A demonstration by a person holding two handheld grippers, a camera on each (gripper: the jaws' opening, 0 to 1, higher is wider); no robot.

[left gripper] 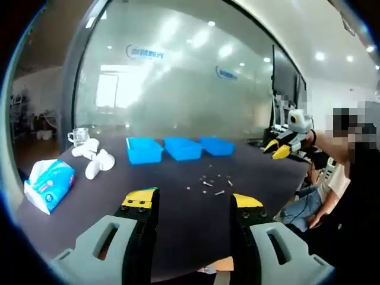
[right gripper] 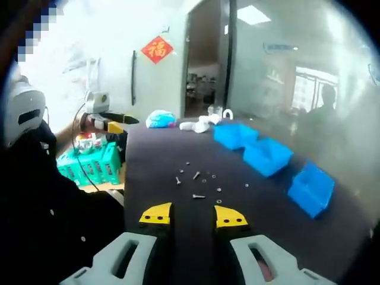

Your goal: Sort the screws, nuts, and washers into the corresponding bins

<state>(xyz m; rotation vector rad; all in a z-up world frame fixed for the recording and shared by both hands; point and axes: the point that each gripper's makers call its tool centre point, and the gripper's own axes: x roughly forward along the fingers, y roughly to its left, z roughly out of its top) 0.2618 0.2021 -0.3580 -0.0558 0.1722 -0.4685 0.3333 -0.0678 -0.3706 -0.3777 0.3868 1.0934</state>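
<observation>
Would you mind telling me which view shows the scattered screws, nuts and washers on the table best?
The right gripper view: the loose hardware lies spread just ahead of the right gripper, individual pieces distinguishable. In the left gripper view the same hardware appears as smaller specks.

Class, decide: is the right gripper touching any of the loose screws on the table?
Apart. The right gripper view shows bare dark table between the right gripper and the nearest screws.

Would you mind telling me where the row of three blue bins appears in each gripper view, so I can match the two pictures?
Left gripper view: the three blue bins run side by side across the middle, beyond the scattered hardware.
Right gripper view: the three blue bins run diagonally down the right side of the table.
Shared landmark: the blue tissue pack.
</observation>
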